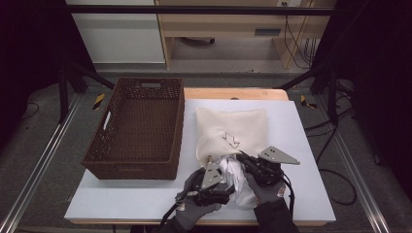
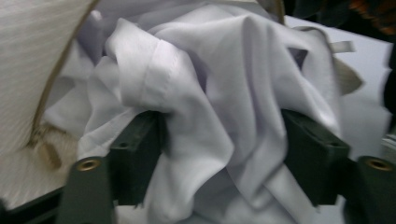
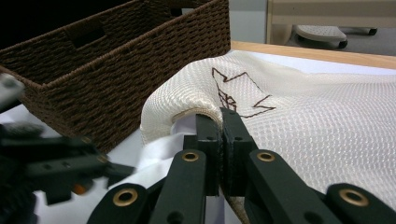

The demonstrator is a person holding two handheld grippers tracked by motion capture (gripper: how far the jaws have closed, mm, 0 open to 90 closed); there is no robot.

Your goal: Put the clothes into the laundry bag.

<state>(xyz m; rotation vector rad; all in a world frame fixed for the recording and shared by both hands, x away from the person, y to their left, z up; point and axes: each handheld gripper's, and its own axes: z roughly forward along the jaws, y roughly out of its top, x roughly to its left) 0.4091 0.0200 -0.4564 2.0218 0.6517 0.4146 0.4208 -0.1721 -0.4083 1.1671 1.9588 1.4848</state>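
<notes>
while white cloth [image 1: 235, 175] spills from the mesh bag [image 1: 232, 127], the basket [image 1: 136, 162] sits empty.

The basket [image 1: 136, 128] sits left of the mesh bag [image 1: 232, 127] (cloth [image 1: 233, 174] spilling out nearest the person).

We see brown woven basket [image 1: 133, 131] on left part of white table top [image 1: 301, 145], with cut-out handle in far wall and nothing inside. In right gripper view, its woven side wall [image 3: 107, 74] stands near. Behind white top we note strip of wooden edge [image 1: 235, 93]. Farther back: pale wooden furniture [image 1: 223, 24], dark cables [image 1: 335, 165] on grey floor.
</notes>
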